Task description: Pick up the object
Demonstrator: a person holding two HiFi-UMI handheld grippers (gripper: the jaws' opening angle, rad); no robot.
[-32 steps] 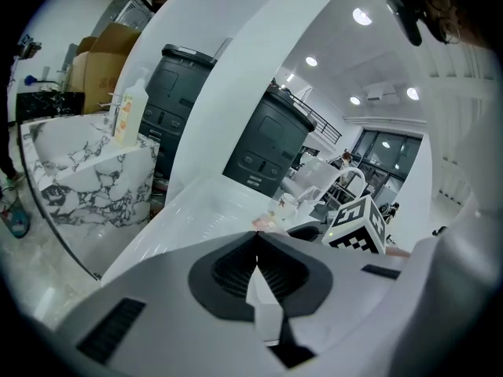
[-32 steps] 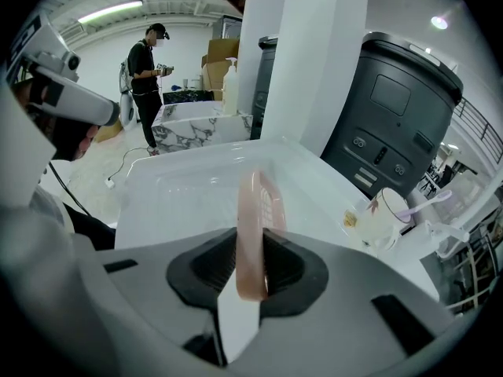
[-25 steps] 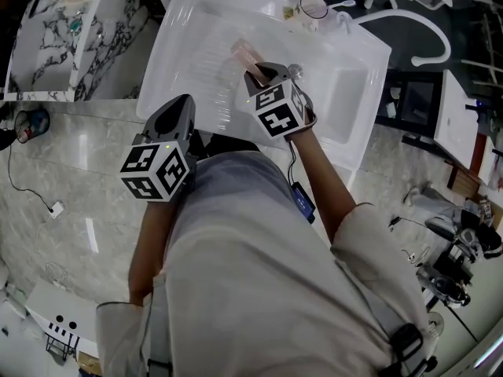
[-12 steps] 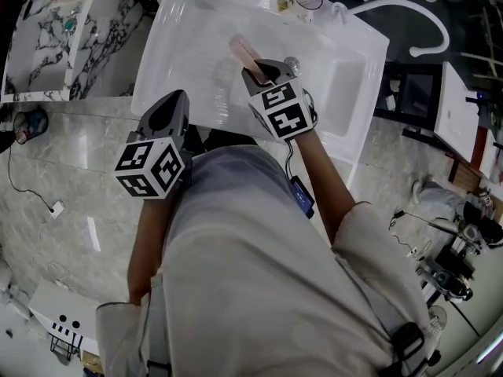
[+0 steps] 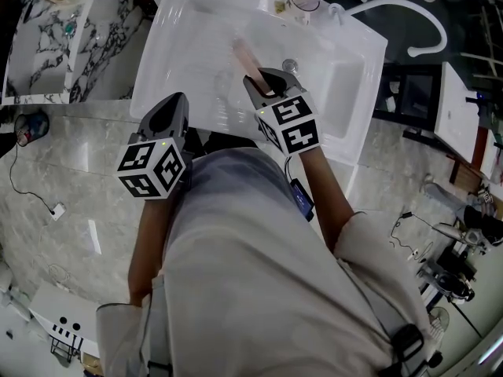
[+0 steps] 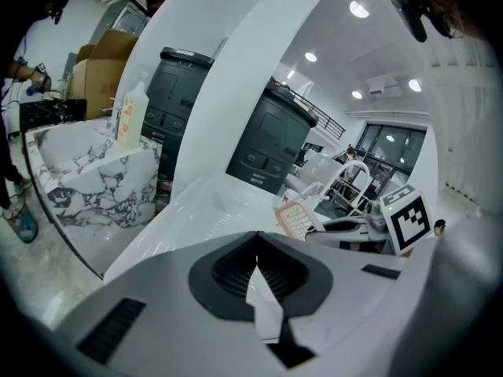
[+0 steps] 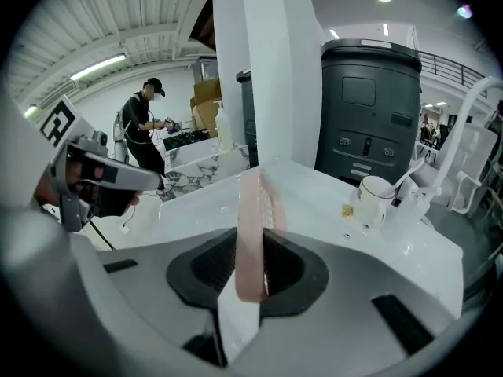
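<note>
Pink soap dish (image 7: 253,210) being pinched edge-on in right gripper (image 5: 267,77), sink (image 5: 181,45) below. Lift stage probably, steady raise needed next. Left gripper (image 6: 255,265) being kept closed, empty.

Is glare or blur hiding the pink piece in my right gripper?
Head view: pink slotted plastic tray smeared, pale against the glossy white sink. Right gripper view: tray clear, edge-on in the right gripper; fisheye bends the frame's edges.

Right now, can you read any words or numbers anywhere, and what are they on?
None can be read.
Left cube, right cube: black-and-white square patterns, not letters.
Bottle label: too blurred to read.
Pink slotted dish: no print visible.
</note>
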